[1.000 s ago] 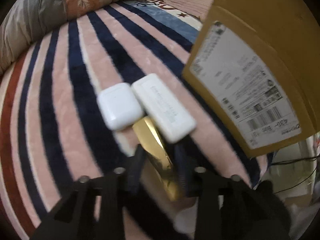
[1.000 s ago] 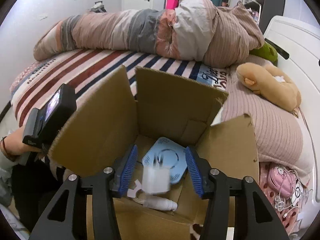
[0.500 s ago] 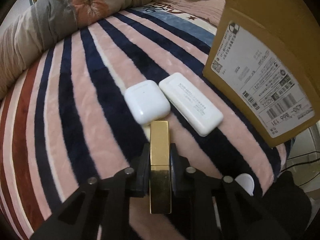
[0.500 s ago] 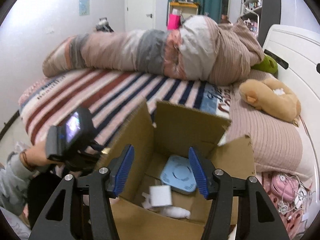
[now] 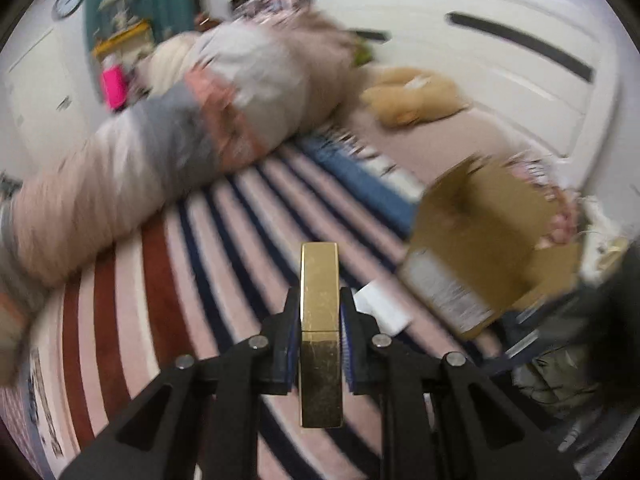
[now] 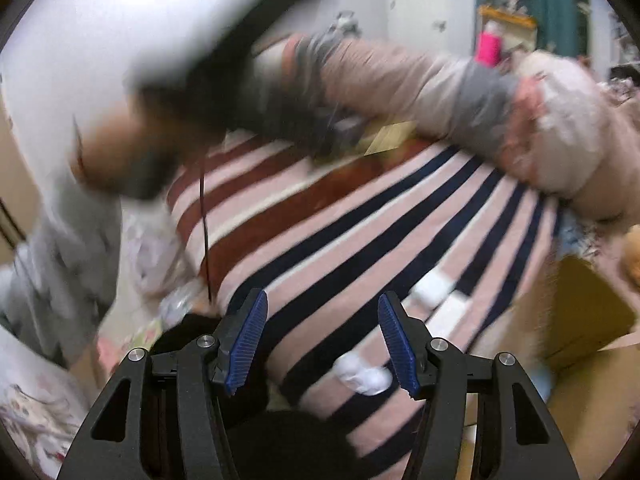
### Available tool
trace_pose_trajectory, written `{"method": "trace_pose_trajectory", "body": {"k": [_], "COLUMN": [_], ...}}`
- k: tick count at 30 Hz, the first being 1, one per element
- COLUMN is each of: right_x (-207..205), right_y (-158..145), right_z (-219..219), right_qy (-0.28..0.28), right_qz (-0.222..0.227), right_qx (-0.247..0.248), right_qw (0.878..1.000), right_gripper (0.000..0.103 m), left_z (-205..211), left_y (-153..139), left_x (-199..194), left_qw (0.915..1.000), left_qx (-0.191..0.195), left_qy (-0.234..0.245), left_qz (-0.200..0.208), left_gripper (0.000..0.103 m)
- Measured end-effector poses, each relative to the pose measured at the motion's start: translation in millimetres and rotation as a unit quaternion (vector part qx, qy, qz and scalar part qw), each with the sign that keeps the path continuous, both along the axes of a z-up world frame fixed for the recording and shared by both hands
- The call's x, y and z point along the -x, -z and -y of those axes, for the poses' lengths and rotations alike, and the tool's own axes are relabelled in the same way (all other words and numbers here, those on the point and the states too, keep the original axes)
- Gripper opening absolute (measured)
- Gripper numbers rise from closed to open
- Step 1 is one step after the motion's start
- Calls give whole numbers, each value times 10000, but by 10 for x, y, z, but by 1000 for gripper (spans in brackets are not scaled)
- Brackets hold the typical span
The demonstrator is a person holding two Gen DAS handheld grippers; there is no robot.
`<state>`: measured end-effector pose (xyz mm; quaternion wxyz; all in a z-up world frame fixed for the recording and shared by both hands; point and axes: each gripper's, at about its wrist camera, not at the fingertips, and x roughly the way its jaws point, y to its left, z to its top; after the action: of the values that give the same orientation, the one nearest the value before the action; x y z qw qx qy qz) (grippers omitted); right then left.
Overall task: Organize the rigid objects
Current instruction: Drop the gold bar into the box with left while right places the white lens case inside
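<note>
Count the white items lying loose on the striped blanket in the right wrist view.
3, though blur could hide more: a white case and a flat white box side by side near the cardboard box, plus a rounded white object by the right gripper.

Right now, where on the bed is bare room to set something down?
The striped blanket is bare between the rolled duvet and the white cases. It is crowded beside the cardboard box.
</note>
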<state>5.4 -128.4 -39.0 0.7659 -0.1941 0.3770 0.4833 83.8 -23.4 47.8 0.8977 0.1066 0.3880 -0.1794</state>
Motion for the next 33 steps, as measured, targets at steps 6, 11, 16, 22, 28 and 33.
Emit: {"method": "trace_pose_trajectory", "body": {"k": [6,11,16,22,28,33], "right_x": [-62,-259,-417,-463,-484,-560], "right_y": [749,1154,1246,1278,1289,1312], "right_z": [-184,-135,-30,-22,-83,-137], "right_qy": [-63,77,254,234,297,343], "right_qz": [-153,224,75,-31,-14,-9], "right_qx": [952,1678,1718,1524,1464,1246], "right_qw": [9953,9855,9848,9880,9888,9916], "right_gripper": [54,54,52,26,27,31], "left_z": [911,1749,2169,2155,1708,1049], "left_y": [-441,-321,142,327,161,91], "left_x": [-82,-253,-519,-505,-470,-413], "left_qw": [9926,9809,9734,9713,9827,9941], "left_qx": [268,185,-169,-272,196,321], "left_qy": [1185,1848,1986,1992,1580,871], "left_qz": [-95,-576,-1131,-1267,-942,-554], "left_gripper": [15,15,15,39,59,65]}}
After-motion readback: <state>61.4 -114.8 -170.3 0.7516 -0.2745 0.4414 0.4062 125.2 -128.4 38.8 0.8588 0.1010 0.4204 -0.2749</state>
